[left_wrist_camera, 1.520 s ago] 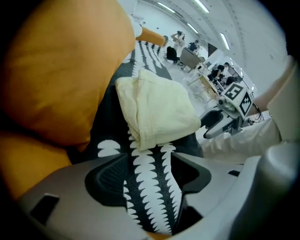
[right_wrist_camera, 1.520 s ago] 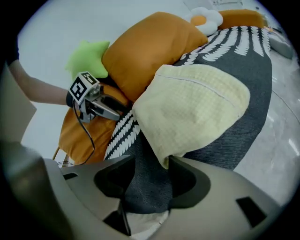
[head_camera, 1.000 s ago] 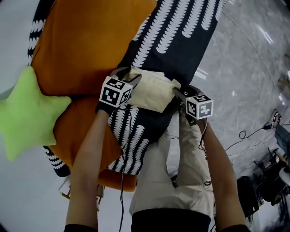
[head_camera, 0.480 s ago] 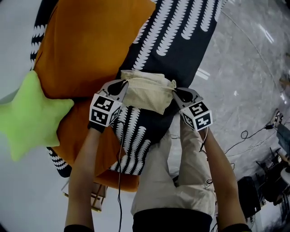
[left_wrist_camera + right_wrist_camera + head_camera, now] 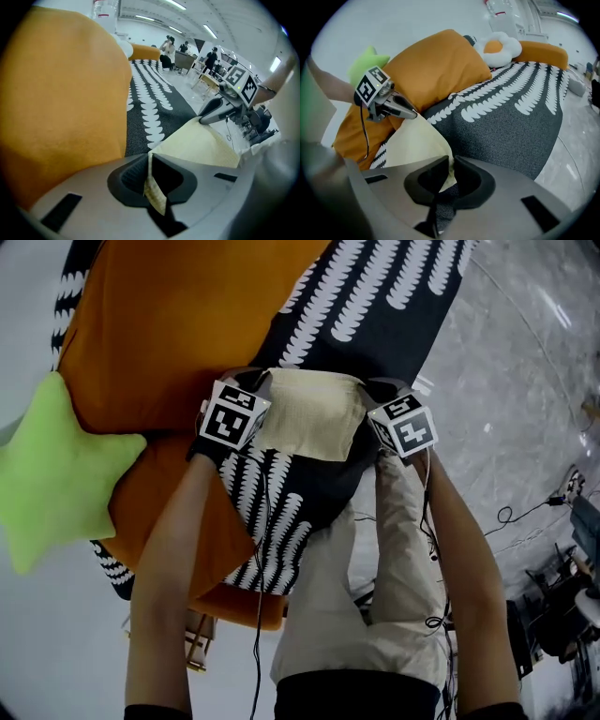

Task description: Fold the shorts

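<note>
The shorts are lying farther from the person than before, spanning between the fingers; left gripper and right gripper are each pinching a corner, above the patterned cushion.

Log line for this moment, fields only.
left tool: shut on shorts | right tool: shut on shorts | shorts: over patterned cover

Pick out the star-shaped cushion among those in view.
The lime-green cushion at the head view's left edge. The orange cushions beside it are plain and rounded; the white cushion looks like a fried egg.
</note>
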Tool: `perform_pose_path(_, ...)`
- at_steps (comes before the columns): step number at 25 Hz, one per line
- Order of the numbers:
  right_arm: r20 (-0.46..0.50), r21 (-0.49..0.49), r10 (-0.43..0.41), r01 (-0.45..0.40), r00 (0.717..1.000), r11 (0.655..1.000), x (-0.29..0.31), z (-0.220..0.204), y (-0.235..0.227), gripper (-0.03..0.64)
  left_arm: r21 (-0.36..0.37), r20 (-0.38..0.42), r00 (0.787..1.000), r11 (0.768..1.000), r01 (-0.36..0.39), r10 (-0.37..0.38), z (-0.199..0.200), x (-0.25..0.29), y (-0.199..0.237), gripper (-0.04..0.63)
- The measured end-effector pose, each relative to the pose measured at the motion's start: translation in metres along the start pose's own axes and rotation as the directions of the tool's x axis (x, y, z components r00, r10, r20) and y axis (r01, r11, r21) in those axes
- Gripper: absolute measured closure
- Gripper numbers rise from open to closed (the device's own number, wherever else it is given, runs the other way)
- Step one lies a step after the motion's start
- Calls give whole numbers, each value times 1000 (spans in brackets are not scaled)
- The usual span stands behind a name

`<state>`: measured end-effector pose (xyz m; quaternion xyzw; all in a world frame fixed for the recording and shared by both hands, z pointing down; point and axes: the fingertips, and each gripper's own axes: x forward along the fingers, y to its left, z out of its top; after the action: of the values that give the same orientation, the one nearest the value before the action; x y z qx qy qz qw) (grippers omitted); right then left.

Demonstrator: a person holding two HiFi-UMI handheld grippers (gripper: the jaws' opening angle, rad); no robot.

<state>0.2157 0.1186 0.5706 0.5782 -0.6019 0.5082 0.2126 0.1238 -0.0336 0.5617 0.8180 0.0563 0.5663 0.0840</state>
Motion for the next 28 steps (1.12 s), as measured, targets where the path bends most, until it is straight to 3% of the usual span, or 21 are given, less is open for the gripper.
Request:
perform_pose_path(3, 11, -29, -33, 33, 999, 999, 0, 4, -3, 491, 59, -5, 1000, 998, 2, -2, -9, 3, -4, 553)
perform_pose_path(5, 66, -38, -60, 62, 996, 997, -18, 15, 2, 417, 99, -4, 999, 994, 44, -43, -12, -11, -13, 461)
perform_pose_path(6, 94, -67, -62, 69, 994, 995, -30, 20, 9, 394, 131, -2, 998, 990, 60, -61, -13, -22, -18, 422)
perform_pose_path(9, 103, -239, 8, 17, 995, 971, -60, 19, 47, 394, 258, 29, 997, 964, 61, -71, -8, -64, -29, 385)
perform_pose_path(12, 60, -382, 89, -60, 994, 922, -59, -4, 85, 360, 312, 99, 989, 947, 71, -107, 3, -76, -47, 367)
perform_pose_path(15, 35, -505, 66, -40, 997, 862, -37, -22, 112, 269, 287, 130, 980, 951, 111, -154, -1, -55, -62, 367)
perform_pose_path(18, 31, -633, -37, 48, 999, 773, -8, -33, 112, 124, 292, 151, 987, 956, -1, -45, -14, -25, -34, 369)
perform_pose_path(20, 26, -670, -83, 79, 996, 739, 5, -40, 96, 98, 309, 137, 991, 950, -53, 10, -17, -8, -17, 402)
perform_pose_path(24, -8, -636, -57, 39, 998, 770, 5, -51, 90, 98, 261, 108, 994, 965, -2, -27, -22, 4, -29, 419)
perform_pose_path(28, 97, -459, -49, 88, 994, 884, -37, -29, 88, 103, 116, 217, 976, 993, -18, -8, -9, -39, -30, 410)
